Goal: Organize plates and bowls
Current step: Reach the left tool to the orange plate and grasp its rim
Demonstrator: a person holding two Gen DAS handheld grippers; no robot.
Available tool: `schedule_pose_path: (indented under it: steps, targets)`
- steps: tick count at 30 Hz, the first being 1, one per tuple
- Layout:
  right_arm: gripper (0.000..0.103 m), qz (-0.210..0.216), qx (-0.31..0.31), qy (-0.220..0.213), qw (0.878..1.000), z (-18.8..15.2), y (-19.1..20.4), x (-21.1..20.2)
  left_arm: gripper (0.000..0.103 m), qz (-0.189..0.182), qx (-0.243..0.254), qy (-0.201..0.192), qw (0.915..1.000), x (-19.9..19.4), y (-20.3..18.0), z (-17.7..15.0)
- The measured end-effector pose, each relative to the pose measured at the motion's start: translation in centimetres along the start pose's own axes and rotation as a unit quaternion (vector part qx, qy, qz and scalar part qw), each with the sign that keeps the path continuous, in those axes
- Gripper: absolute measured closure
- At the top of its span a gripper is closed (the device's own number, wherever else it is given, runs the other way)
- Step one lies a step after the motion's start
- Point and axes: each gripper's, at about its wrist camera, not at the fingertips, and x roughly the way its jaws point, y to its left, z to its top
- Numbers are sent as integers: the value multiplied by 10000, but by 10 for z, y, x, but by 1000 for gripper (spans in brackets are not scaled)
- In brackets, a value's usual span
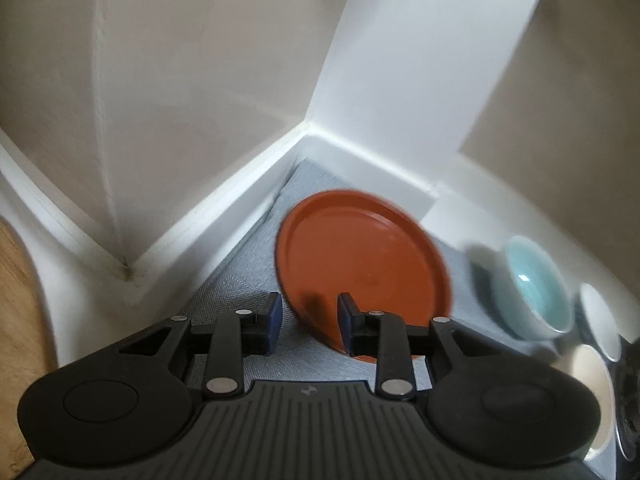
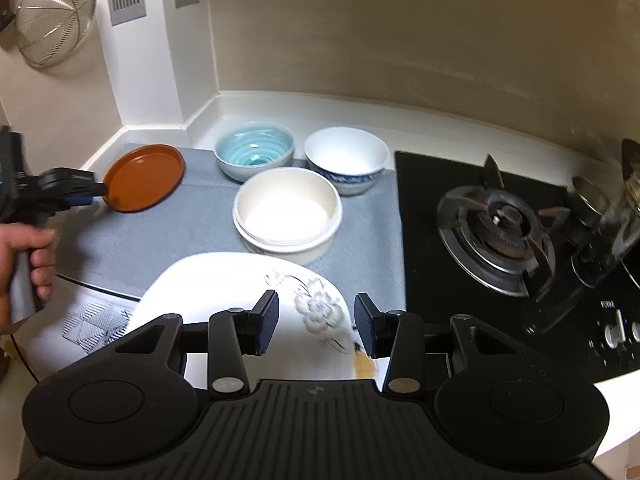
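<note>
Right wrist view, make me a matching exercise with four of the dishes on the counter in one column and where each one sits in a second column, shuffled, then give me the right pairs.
Dishes:
1. orange plate
2. teal bowl
3. blue-patterned white bowl
4. flowered white plate

Places:
A. back of the grey mat, in the middle
B. nearest the camera, under the right gripper
C. far left, at the tip of the left gripper
D. beside the black stove

Pairs: 1-C, 2-A, 3-D, 4-B
</note>
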Motion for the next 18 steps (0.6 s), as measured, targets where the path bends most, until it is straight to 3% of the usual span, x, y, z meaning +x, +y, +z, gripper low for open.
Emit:
schedule_pose_path:
  steps: [2,3,7,18]
  targets:
    - [59,1,-36,-26,10000,4,5,0,71,-50,-33,89,9999,8,2,-1]
    - [59,0,-46,-35,10000,6,7,1,83,-112,-10,114,9999,9,3,-1]
    - [59,45,-39,-82,9999,12,13,5,91,-205,198,96,9995,-3,11,-7]
    - [59,753,-369,-174,9963,36,63,36,94,-421,884,497,9939,-91,52,-65]
